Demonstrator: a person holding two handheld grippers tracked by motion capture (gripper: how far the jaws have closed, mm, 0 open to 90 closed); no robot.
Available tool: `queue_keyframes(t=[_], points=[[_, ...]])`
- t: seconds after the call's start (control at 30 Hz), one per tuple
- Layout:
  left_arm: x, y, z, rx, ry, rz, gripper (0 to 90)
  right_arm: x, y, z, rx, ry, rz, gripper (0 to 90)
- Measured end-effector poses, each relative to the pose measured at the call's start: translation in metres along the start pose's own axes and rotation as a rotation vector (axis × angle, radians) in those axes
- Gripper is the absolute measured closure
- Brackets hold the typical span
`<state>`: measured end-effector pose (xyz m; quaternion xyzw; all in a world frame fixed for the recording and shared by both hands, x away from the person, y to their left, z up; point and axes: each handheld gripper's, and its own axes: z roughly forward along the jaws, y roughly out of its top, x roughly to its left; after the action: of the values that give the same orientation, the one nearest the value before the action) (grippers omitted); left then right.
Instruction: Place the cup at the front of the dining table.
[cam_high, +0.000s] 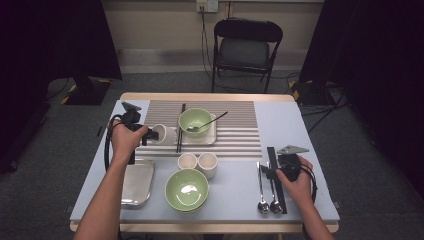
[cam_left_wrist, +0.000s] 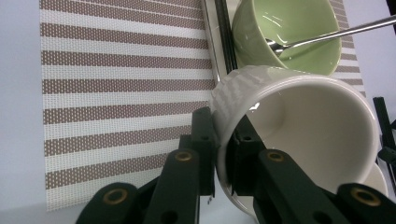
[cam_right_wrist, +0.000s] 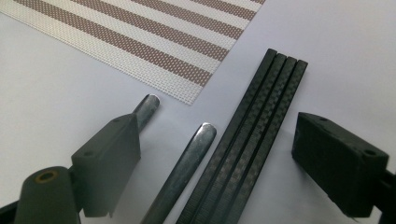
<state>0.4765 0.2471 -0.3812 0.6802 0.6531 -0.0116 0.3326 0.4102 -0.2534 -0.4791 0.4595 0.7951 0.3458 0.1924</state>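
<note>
Pale blue-grey covering spreads over the table (cam_high: 300, 125), with a brown-and-white striped placemat (cam_high: 240, 125) at its far middle and a dark folding chair (cam_high: 246, 47) beyond.

On the placemat a small white tray (cam_high: 212, 137) holds a green bowl (cam_high: 195, 121) with a spoon (cam_high: 212, 120) resting in it, handle pointing out to the right. Black chopsticks (cam_high: 180, 127) lie along the tray's left edge.

Nearer the person stand two white cups (cam_high: 198, 162) side by side, then a stack of green bowls (cam_high: 187, 189), which look empty. An empty metal tray (cam_high: 136, 182) lies to their left.

At the tray's left edge, the left gripper (cam_left_wrist: 224, 154) is clamped on the rim of a white mug (cam_left_wrist: 299, 135), one jaw inside and one outside. The mug is tilted on its side with its empty mouth toward the camera.

At the right, the right gripper (cam_right_wrist: 215, 158) has its jaws spread wide apart, straddling a bundle of black chopsticks (cam_right_wrist: 252, 140) and the handle of one of two metal spoons (cam_right_wrist: 184, 172) lying on the table. It grips nothing.
</note>
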Motion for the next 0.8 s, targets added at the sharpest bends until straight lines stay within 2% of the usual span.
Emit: queue_keyframes(t=[0.2,0.27,0.53,0.57,0.77,0.8], points=[[0.0007,0.0017,0.002,-0.002,-0.012,-0.009,83.1,0.0,0.0,0.0,0.0,0.0,0.0,14.2],[0.0012,0.0024,0.0028,0.0,-0.003,-0.008,83.1,0.0,0.0,0.0,0.0,0.0,-0.001,14.2],[0.0041,0.004,0.0045,-0.001,-0.012,-0.018,83.1,0.0,0.0,0.0,0.0,0.0,0.0,14.2],[0.0043,0.0043,0.0044,0.0,0.001,-0.02,83.1,0.0,-0.0001,0.0,0.0,0.0,-0.001,14.2],[0.0077,0.0052,0.0052,0.0,-0.016,-0.028,83.1,0.0,-0.0001,0.0,0.0,0.0,-0.001,14.2],[0.0077,0.0052,0.005,-0.007,-0.008,-0.031,83.1,0.0,0.0,0.0,0.0,0.0,0.0,14.2]])
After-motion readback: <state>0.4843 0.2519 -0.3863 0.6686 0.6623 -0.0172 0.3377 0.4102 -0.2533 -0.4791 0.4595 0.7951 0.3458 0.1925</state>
